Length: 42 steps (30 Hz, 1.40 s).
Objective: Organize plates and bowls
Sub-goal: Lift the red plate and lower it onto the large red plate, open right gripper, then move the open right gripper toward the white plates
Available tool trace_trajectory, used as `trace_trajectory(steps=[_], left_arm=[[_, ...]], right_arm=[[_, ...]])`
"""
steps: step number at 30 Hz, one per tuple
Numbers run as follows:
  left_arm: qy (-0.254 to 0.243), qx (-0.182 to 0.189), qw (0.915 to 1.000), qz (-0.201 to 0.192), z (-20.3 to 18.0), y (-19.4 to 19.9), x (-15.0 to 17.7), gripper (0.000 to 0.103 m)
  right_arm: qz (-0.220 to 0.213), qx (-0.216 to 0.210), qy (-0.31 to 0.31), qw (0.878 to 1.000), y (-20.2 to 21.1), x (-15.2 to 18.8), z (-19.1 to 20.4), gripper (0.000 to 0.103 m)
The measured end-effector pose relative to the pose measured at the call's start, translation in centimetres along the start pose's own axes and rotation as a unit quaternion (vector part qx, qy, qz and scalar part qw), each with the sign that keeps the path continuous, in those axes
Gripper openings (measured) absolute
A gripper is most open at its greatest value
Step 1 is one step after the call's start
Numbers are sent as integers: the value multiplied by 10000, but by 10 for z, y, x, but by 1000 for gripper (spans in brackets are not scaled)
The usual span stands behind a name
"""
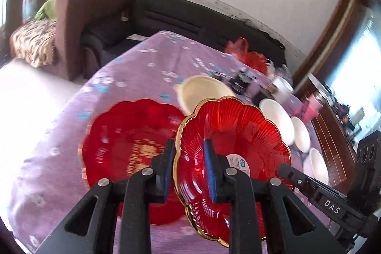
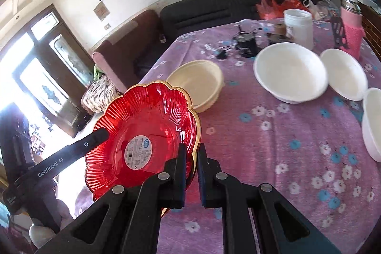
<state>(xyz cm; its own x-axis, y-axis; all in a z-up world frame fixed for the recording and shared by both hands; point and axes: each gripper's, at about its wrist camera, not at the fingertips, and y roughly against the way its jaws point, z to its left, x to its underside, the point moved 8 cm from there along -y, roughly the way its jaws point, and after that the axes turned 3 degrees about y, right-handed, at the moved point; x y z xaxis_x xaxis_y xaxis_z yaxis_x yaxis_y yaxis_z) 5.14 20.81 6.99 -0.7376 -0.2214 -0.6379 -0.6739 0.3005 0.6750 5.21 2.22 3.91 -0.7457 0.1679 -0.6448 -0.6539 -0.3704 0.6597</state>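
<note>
A red ribbed glass plate with a gold rim (image 1: 238,132) (image 2: 147,118) hangs tilted above the table, with a white label at its middle. My left gripper (image 1: 188,143) is shut on its rim at one side, and one of its black fingers (image 2: 95,137) shows in the right wrist view. At the opposite side my right gripper (image 2: 192,146) is shut on the rim, its finger (image 1: 293,176) showing in the left wrist view. A second red plate (image 1: 128,144) lies flat on the cloth below. Behind stand a cream bowl (image 1: 202,92) (image 2: 197,82) and three white bowls (image 2: 290,70) (image 2: 343,73) (image 2: 373,123).
The table wears a purple flowered cloth (image 2: 273,158). At its far end stand a white jar (image 2: 298,25), a pink bottle (image 2: 352,23), a black device with a cable (image 2: 246,44) and red plastic bags (image 2: 273,4). A dark sofa (image 2: 214,8) lies beyond the table.
</note>
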Motion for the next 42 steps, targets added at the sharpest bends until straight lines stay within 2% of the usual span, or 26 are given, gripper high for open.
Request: trace_trajectory(steps=[2, 7, 15, 17, 24, 27, 30, 33, 37, 42], left_arm=[[158, -122, 9998, 7, 22, -4, -4, 22], [556, -204, 9980, 233, 70, -32, -2, 22], [707, -423, 9949, 588, 102, -70, 9, 22], [630, -512, 9957, 442, 103, -66, 7, 23], [506, -520, 9964, 431, 100, -64, 0, 40], [257, -800, 9959, 325, 96, -56, -4, 46], [113, -869, 9961, 97, 91, -44, -12, 50], [84, -829, 9965, -86, 88, -28, -17, 51], [183, -663, 9972, -291, 86, -4, -18, 59], [220, -530, 9971, -502, 78, 22, -15, 66]], right_arm=[[142, -65, 101, 9998, -22, 0, 22, 10], [467, -24, 188, 9987, -75, 3, 48, 10], [866, 203, 201, 9958, -135, 12, 43, 10], [904, 180, 193, 9956, -143, 14, 42, 10], [909, 282, 392, 9947, -155, 11, 44, 12], [894, 490, 515, 9935, -157, 8, 43, 10], [905, 623, 623, 9920, -160, 7, 42, 10], [887, 657, 649, 9918, -161, 6, 43, 11], [825, 773, 827, 9901, -164, 5, 46, 12], [801, 392, 592, 9943, -158, 8, 50, 32]])
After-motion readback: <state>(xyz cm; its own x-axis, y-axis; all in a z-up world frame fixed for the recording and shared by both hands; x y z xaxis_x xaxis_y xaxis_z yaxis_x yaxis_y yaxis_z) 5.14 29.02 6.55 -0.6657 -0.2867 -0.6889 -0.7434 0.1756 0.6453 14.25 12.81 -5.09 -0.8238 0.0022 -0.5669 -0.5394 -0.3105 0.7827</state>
